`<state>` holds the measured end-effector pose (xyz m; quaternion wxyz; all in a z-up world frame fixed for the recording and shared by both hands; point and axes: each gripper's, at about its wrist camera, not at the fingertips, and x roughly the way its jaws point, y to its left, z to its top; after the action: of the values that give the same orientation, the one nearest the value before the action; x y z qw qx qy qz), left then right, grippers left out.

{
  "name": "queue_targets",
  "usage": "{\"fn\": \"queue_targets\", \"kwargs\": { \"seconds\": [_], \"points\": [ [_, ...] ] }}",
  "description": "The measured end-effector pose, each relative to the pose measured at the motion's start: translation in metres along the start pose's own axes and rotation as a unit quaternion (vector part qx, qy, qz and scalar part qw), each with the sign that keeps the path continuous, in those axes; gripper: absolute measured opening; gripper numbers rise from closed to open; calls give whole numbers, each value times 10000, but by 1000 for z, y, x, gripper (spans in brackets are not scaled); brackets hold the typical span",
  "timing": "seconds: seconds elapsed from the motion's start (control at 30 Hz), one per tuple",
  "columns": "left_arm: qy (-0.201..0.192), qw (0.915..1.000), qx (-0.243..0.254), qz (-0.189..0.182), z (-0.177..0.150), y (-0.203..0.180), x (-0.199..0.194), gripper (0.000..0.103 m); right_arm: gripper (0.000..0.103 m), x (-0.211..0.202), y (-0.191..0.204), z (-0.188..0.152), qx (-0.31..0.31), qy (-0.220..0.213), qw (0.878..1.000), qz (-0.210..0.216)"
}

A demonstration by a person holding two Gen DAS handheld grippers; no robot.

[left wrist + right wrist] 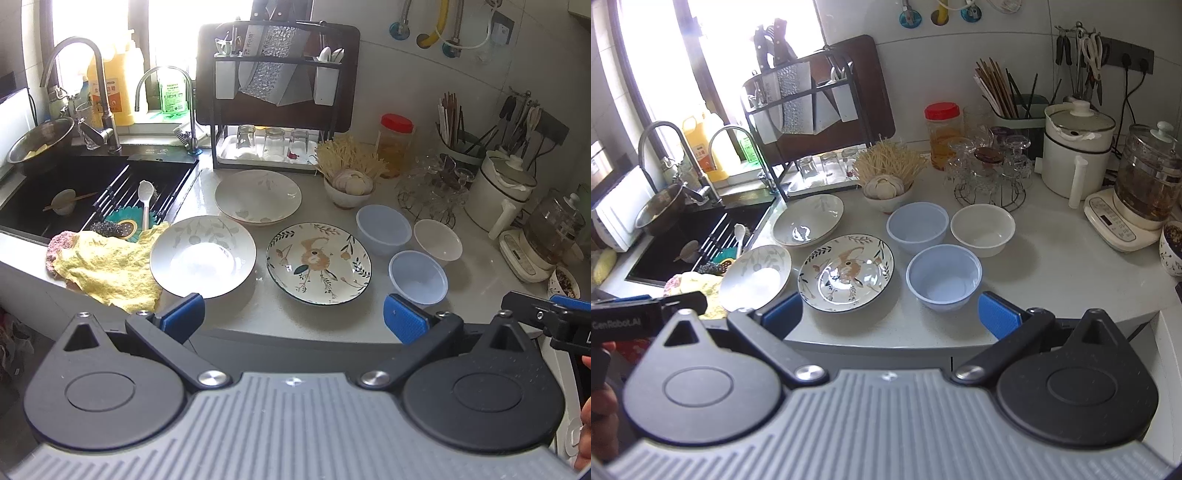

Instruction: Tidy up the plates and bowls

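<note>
Three plates lie on the pale counter: a floral plate, a white leaf-patterned plate to its left, and a beige-rimmed plate behind. To the right stand two pale blue bowls, near and far, and a white bowl. My left gripper hangs open before the counter's front edge, below the floral plate. My right gripper is open too, near the front blue bowl. Both hold nothing.
A black sink with a drain rack and a spoon is at the left, a yellow cloth beside it. A dish rack with glasses stands behind. A bowl of garlic, a jar, a glass stand, a pot and a kettle crowd the back right.
</note>
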<state>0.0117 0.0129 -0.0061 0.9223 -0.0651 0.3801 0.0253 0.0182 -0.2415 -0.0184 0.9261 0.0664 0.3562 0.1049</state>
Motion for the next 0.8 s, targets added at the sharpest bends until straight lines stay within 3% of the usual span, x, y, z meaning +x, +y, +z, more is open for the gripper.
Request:
{"fn": "queue_targets", "kwargs": {
  "seconds": [0.37,0.8],
  "points": [
    [-125,9999,-3,37,-2,-9,-6,103,103,-2,-16,-7,301,-8,9995,114],
    [-238,9994,101,217,-17,-26,-8,103,103,-9,-27,-20,127,-169,9994,266]
  ]
}}
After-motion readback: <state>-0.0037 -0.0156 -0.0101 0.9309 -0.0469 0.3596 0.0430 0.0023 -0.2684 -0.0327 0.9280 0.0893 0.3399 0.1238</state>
